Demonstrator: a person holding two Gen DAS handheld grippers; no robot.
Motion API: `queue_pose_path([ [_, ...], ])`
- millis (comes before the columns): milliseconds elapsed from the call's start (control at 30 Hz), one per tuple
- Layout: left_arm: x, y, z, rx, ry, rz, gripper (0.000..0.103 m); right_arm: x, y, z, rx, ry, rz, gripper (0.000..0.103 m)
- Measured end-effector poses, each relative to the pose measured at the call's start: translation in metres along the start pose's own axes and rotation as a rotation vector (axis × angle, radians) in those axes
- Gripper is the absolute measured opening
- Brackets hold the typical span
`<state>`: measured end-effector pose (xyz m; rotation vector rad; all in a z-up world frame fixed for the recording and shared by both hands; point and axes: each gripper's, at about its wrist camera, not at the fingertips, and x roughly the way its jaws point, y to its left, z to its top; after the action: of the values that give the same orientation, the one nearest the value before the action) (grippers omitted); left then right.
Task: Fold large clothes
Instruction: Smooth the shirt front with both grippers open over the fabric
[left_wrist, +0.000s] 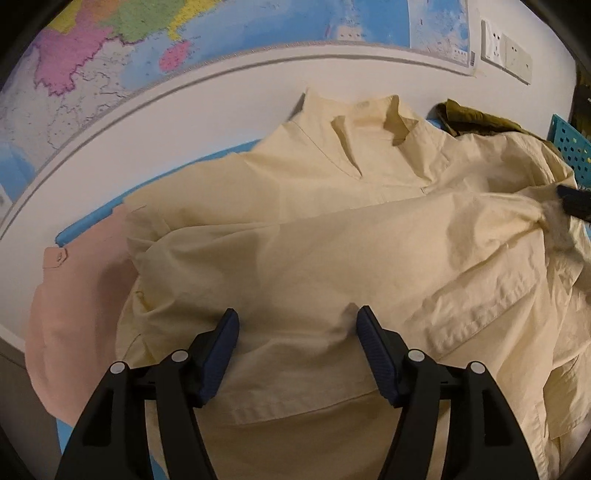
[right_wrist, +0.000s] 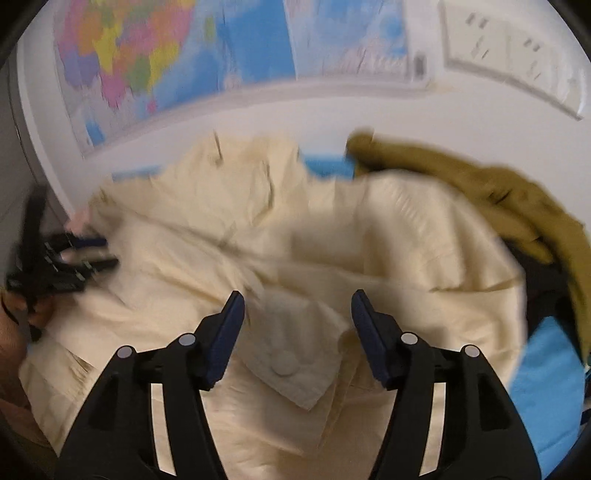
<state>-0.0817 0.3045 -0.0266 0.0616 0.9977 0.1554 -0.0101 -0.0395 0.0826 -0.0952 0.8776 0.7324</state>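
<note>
A large cream shirt (left_wrist: 332, 236) lies spread and rumpled on a blue-topped table (left_wrist: 88, 221), its collar toward the wall. My left gripper (left_wrist: 297, 321) is open just above the shirt's near part, with cloth between the fingers but not clamped. The right gripper shows at the right edge of the left wrist view (left_wrist: 574, 201), beside a bunched fold. In the right wrist view, which is blurred, my right gripper (right_wrist: 297, 304) is open over the cream shirt (right_wrist: 295, 240), above a pocket flap with a button (right_wrist: 284, 367). The left gripper (right_wrist: 74, 258) shows at the left there.
A pink garment (left_wrist: 77, 295) lies under the shirt's left side. An olive garment (right_wrist: 480, 192) is heaped at the back right. A turquoise perforated basket (left_wrist: 570, 147) stands at the right edge. A map (left_wrist: 184, 37) hangs on the white wall behind the table.
</note>
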Motion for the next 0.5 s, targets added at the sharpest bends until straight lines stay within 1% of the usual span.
queue_pose_path([
  [67, -0.009, 0.001, -0.001, -0.016, -0.026, -0.008, 0.064, -0.016, 0.010, -0.003, -0.032, -0.039, 0.054, 0.060],
  [100, -0.016, 0.000, -0.002, -0.022, -0.043, -0.025, 0.064, -0.019, 0.019, -0.005, -0.068, -0.034, 0.081, 0.060],
  [167, -0.028, -0.005, -0.004, -0.024, -0.067, -0.056, 0.064, -0.012, 0.033, -0.010, -0.122, 0.008, 0.091, 0.057],
  [200, -0.031, -0.008, -0.004, -0.022, -0.073, -0.071, 0.064, -0.005, 0.036, -0.013, -0.140, 0.031, 0.077, 0.053],
  [267, -0.035, -0.015, -0.006, -0.013, -0.074, -0.102, 0.064, 0.015, 0.034, -0.019, -0.150, 0.084, 0.043, 0.051],
  [333, -0.029, -0.025, -0.008, 0.010, -0.060, -0.100, 0.065, 0.038, 0.030, -0.024, -0.153, 0.130, -0.014, 0.048],
  [367, -0.022, -0.029, -0.010, 0.016, -0.037, -0.094, 0.065, 0.048, 0.024, -0.029, -0.151, 0.159, -0.043, 0.047],
  [400, -0.018, -0.031, -0.013, 0.017, -0.016, -0.090, 0.065, 0.058, 0.018, -0.032, -0.139, 0.185, -0.050, 0.042],
  [433, -0.011, -0.032, -0.015, 0.015, 0.002, -0.080, 0.065, 0.061, 0.013, -0.033, -0.112, 0.195, -0.029, 0.042],
  [500, -0.002, -0.033, -0.017, 0.017, 0.014, -0.063, 0.065, 0.059, 0.011, -0.034, -0.099, 0.186, -0.021, 0.042],
])
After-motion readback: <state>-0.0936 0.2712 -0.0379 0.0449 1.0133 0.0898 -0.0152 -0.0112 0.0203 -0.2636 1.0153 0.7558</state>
